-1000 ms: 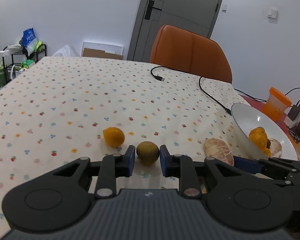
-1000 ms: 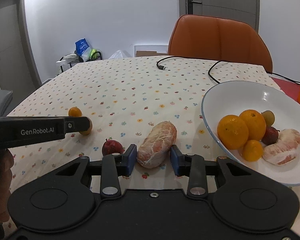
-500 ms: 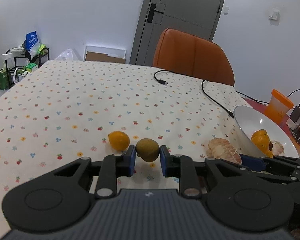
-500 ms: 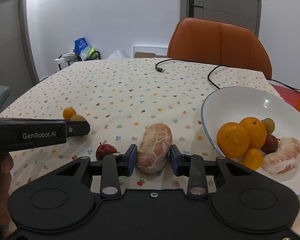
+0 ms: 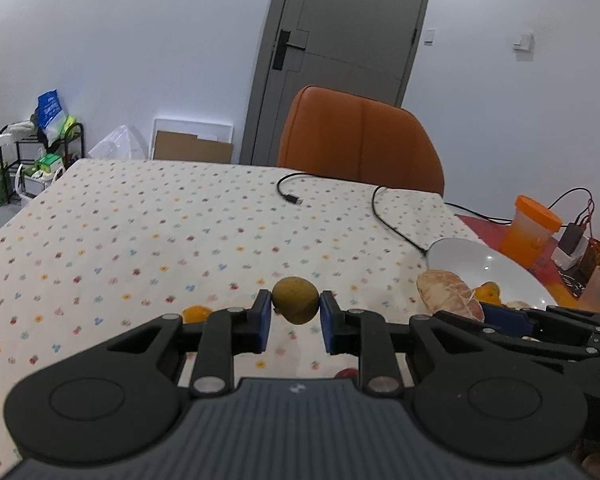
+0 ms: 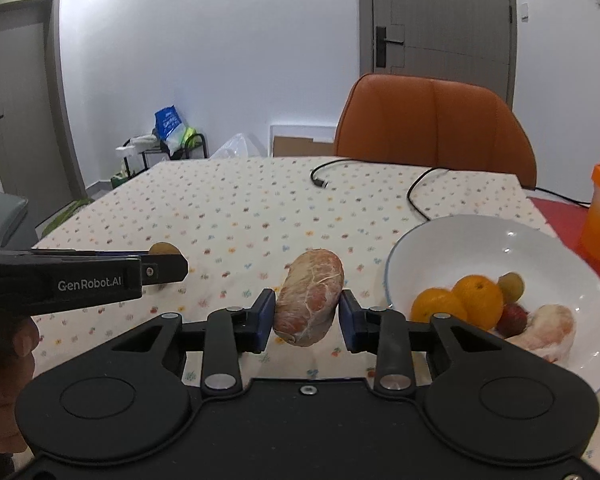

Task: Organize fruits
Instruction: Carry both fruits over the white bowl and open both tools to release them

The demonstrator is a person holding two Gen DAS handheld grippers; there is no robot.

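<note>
My left gripper (image 5: 295, 301) is shut on a round brown-green fruit (image 5: 295, 296) and holds it above the flowered tablecloth (image 5: 140, 240). My right gripper (image 6: 307, 313) is shut on a peeled pomelo piece (image 6: 310, 294), also lifted off the cloth. To its right stands a white bowl (image 6: 460, 226) with two oranges (image 6: 478, 298), a green fruit (image 6: 511, 285), a red fruit (image 6: 512, 317) and another pomelo piece (image 6: 548, 330). A small orange (image 5: 196, 313) and a red fruit (image 5: 346, 372) lie on the cloth below the left gripper, partly hidden by it.
A black cable (image 5: 396, 228) runs across the far right of the table. An orange chair (image 6: 432, 128) stands behind the table. An orange-lidded cup (image 5: 532, 228) and a charger (image 5: 572, 244) sit past the bowl. A person's hand (image 6: 4, 344) holds the left gripper.
Both grippers have risen with their fruits, which now hang clear of the cloth. The small orange and the red fruit stayed on the table and slid lower in view.
</note>
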